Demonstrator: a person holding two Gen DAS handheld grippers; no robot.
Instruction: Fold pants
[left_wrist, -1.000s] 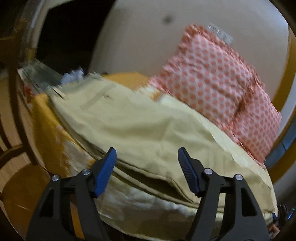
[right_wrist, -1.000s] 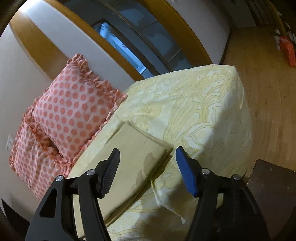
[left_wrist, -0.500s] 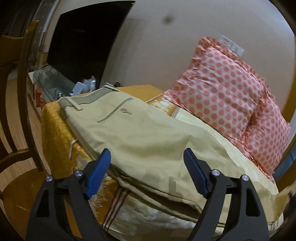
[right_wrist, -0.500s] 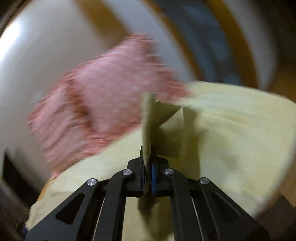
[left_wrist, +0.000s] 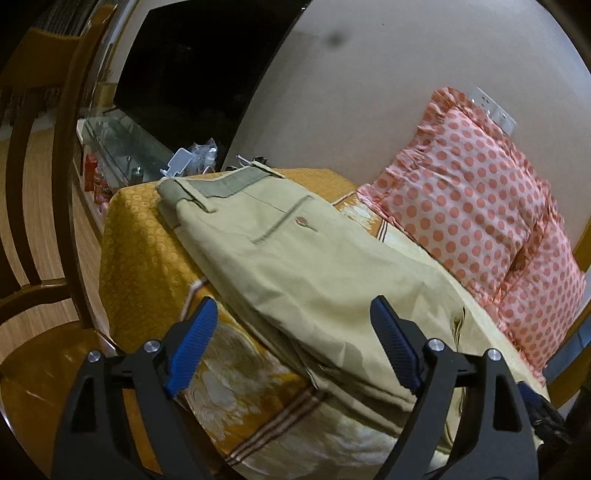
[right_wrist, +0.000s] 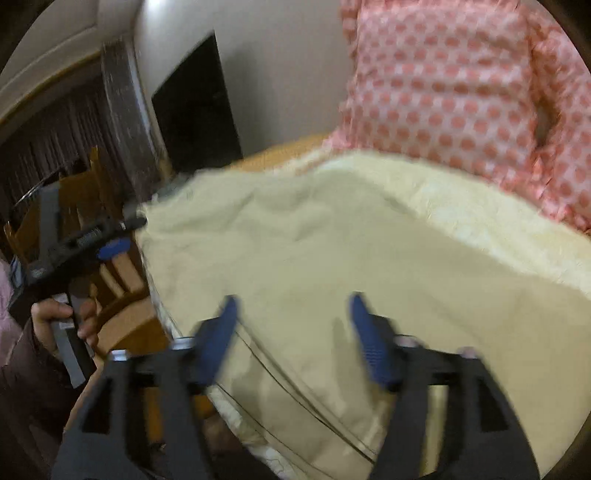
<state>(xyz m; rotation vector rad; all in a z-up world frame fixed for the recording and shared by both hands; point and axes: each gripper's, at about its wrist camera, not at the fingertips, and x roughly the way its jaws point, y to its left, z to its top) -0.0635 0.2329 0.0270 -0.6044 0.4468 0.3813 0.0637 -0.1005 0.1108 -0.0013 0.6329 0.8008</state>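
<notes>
Beige pants (left_wrist: 295, 266) lie folded lengthwise on the bed, waistband and back pocket at the far left end. My left gripper (left_wrist: 295, 343) is open and empty, just above the pants' near edge. In the blurred right wrist view the pants (right_wrist: 314, 266) spread across the bed, and my right gripper (right_wrist: 295, 339) is open and empty just above them. The left gripper (right_wrist: 110, 240) also shows there at the far left, held by a hand.
Two pink polka-dot pillows (left_wrist: 480, 206) lean on the wall behind the pants. The bed has a yellow-orange patterned cover (left_wrist: 140, 236). A wooden chair (left_wrist: 40, 221) stands by the bed's left side. A dark screen (left_wrist: 199, 62) and a glass shelf sit behind.
My right gripper closed on the pant-leg end, carried it leftward over the pants, and has now let go and opened. My left gripper pulled back slightly, staying open.
</notes>
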